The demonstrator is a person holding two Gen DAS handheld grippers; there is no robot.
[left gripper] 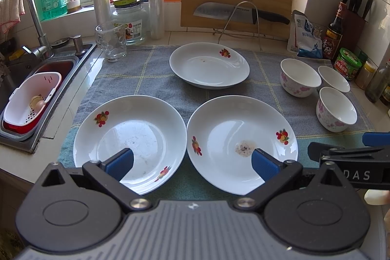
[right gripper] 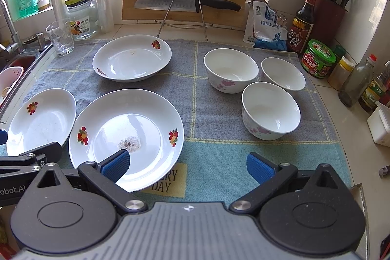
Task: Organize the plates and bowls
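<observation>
While both tongs, left (left gripper: 192, 163) and right (right gripper: 187, 166), hang agape and empty, I see three plates (left gripper: 209, 65) and three bowls (right gripper: 270, 110) spread apart on the tabletop towel (right gripper: 219, 157). I'd pinch a near plate's rim, lift level, then stack. Near rims hide behind my tongs.

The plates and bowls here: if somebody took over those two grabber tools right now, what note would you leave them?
Left gripper: open, empty, hovering over the two near plates.
Right gripper: open, empty, beside the stained plate.
Three plates lie apart on the towel: stained plate, left plate, far plate.
Three bowls sit separately at the right.
Done: nothing stacked.
Left: probably stack the plates, then nest the bowls.
</observation>
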